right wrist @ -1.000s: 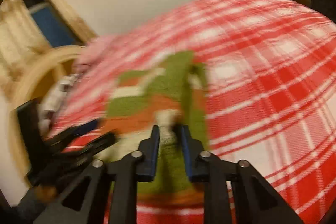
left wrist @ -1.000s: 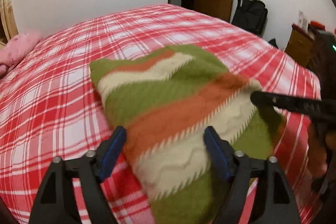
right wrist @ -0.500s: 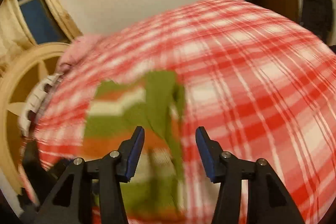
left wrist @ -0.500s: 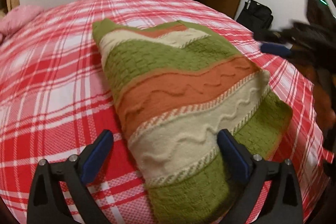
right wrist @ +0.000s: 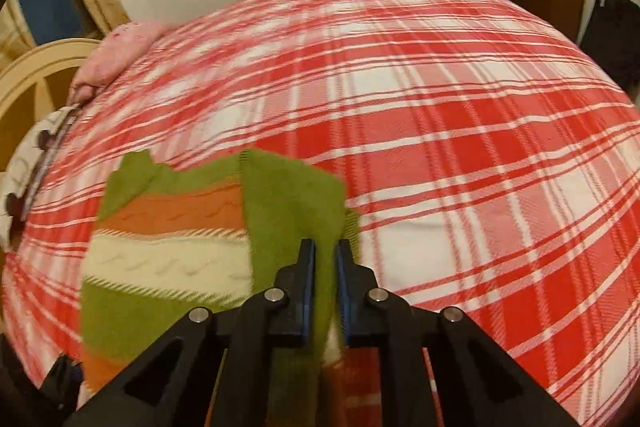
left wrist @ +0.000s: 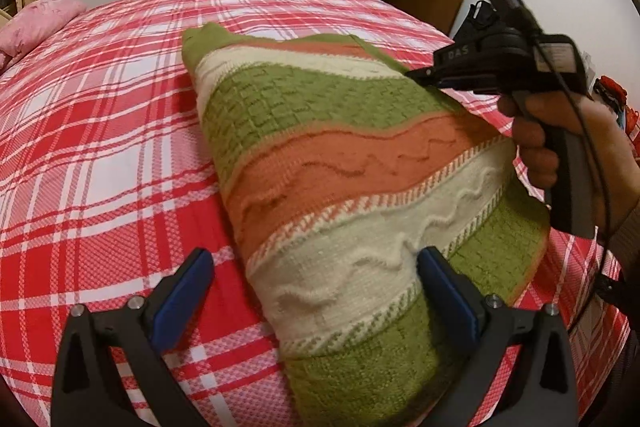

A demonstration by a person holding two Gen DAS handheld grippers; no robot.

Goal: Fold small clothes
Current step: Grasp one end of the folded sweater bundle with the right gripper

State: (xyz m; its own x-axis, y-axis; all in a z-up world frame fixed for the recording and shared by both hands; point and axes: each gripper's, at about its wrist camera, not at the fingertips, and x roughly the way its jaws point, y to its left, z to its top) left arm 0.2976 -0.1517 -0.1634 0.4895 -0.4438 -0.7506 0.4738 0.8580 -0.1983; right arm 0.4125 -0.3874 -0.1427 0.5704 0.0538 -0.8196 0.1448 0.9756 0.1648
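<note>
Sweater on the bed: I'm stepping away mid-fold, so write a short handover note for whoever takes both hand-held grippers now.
Left hand-held gripper: wide open, holding nothing, astride the near end of the striped sweater.
Right hand-held gripper: jaws closing on the sweater's green edge.
Sweater lies partly folded on the plaid bedspread.
Done: at least one fold.
Left: carry the green edge over, flatten, finish.

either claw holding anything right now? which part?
Right claw is closing on the green far-right edge of the striped knit sweater, fabric between its pads. Left claw is wide open astride the sweater's near end, gripping nothing.
</note>
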